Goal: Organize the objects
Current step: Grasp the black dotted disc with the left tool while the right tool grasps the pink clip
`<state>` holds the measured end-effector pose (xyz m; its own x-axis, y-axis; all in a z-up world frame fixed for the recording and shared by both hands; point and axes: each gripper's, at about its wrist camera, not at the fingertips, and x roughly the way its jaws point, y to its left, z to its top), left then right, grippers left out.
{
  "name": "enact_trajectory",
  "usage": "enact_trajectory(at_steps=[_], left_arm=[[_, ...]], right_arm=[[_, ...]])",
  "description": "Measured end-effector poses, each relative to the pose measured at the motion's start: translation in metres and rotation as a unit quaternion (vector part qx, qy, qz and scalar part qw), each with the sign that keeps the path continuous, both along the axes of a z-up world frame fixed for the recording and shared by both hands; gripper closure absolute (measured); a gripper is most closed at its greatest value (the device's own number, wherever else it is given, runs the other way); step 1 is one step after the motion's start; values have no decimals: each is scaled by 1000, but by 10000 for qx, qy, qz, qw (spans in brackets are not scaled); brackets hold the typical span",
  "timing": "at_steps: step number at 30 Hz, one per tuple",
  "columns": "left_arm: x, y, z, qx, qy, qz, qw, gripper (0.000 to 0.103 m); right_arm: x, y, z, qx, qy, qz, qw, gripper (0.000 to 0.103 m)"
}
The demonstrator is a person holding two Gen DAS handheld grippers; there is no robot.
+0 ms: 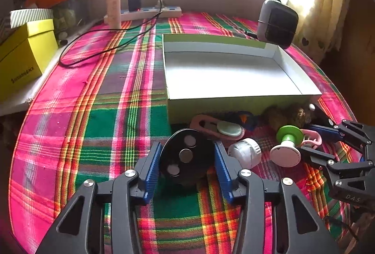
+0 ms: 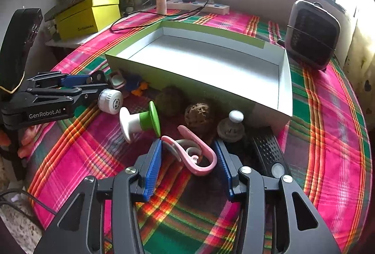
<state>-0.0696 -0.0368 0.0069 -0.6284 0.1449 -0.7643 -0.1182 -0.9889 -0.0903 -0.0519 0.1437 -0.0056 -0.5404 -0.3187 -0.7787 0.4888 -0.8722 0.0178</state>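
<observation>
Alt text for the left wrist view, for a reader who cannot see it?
The left gripper straddles a black disc with three silver studs on a plaid tablecloth. Behind it sits an empty white box, with small items scattered along its near wall.

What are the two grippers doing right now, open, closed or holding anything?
Left gripper: pads at the sides of the black disc; firm grip cannot be told.
Right gripper: open around the pink hook, not gripping it.
</observation>
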Motion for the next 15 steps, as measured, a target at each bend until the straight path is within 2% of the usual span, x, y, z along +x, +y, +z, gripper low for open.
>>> enact_trajectory(at_steps=[15], left_arm=[[17, 10, 1, 113, -99, -64, 9999, 60]], right_arm=[[14, 9, 1, -249, -30, -438, 9987, 57]])
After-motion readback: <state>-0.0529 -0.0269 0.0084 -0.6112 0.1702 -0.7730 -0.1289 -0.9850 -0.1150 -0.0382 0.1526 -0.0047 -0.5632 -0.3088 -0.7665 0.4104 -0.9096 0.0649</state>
